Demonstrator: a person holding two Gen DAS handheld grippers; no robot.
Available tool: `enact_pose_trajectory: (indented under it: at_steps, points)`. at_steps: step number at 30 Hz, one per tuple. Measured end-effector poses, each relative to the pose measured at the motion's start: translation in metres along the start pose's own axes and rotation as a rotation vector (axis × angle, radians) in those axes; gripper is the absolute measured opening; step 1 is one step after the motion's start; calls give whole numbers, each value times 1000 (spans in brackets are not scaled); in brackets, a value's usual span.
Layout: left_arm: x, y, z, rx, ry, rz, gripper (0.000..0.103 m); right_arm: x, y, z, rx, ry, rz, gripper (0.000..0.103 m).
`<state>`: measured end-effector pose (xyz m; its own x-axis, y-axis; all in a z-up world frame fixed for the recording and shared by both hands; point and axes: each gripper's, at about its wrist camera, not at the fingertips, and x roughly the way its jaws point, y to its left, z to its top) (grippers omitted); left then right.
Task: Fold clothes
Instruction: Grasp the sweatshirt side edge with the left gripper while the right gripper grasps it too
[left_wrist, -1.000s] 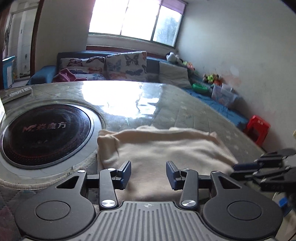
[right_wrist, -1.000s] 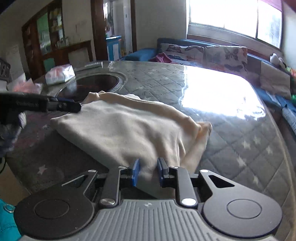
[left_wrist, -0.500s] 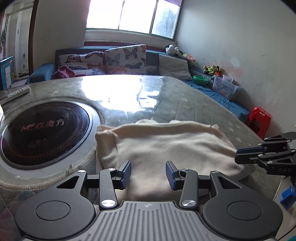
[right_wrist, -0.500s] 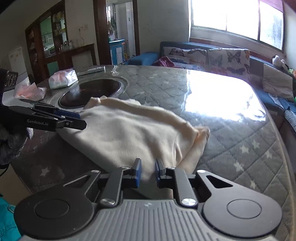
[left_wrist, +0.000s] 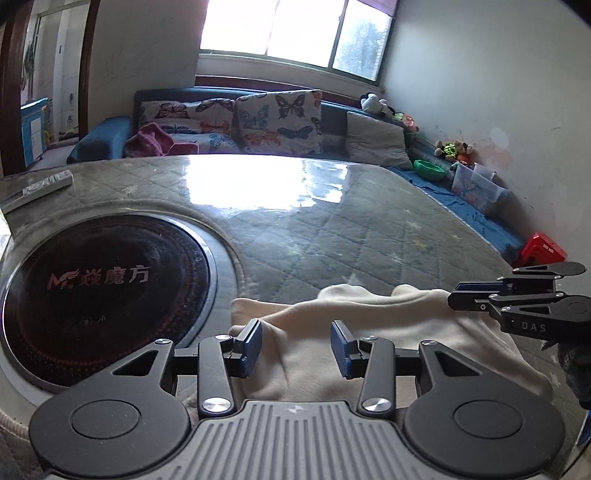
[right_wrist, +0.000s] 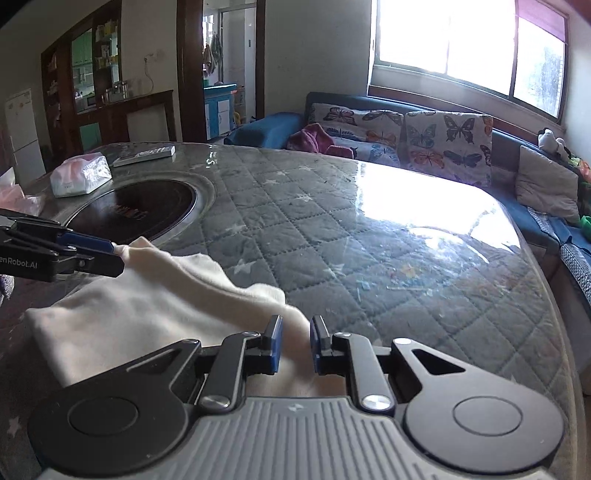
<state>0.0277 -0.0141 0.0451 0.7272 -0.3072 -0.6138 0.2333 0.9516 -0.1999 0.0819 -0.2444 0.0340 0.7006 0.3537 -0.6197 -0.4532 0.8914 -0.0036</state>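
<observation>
A cream garment lies bunched on the near part of the quilted round table. My left gripper is open above the garment's left end, fingers wide apart with cloth below and between them. From the right wrist view it reaches in from the left, touching a raised corner of cloth. My right gripper is shut on a ridge of the cream cloth at the garment's right end. It comes in from the right in the left wrist view, tips at the cloth's edge.
A black round hob plate is set into the table left of the garment. A remote and a tissue pack lie beyond it. A sofa with butterfly cushions and a red stool stand past the table.
Both grippers have drawn back toward the near table edge. The garment came with them and bunched up, so more bare table shows beyond it. Finger gaps look unchanged.
</observation>
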Motion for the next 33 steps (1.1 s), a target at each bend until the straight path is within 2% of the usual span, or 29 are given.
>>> enact_pose_trajectory:
  at_steps: [6, 13, 18, 22, 26, 29, 33]
  points:
    - [16, 8, 2, -14, 18, 19, 39, 19, -8, -7, 15, 24, -8, 15]
    - [17, 11, 6, -24, 17, 37, 39, -4, 0, -7, -27, 13, -16, 15]
    - [7, 13, 7, -27, 3, 42, 42, -36, 25, -7, -111, -14, 45, 17]
    - [-3, 17, 7, -42, -8, 48, 50, -53, 51, -9, -187, -25, 103, 17]
    - [-10, 24, 5, -60, -9, 56, 54, -71, 85, -18, -283, -17, 185, 18]
    - [-15, 31, 2, -77, -9, 67, 56, -76, 109, -26, -348, -2, 236, 24]
    - [-22, 43, -1, -108, -8, 84, 59, -83, 136, -38, -424, 30, 283, 27]
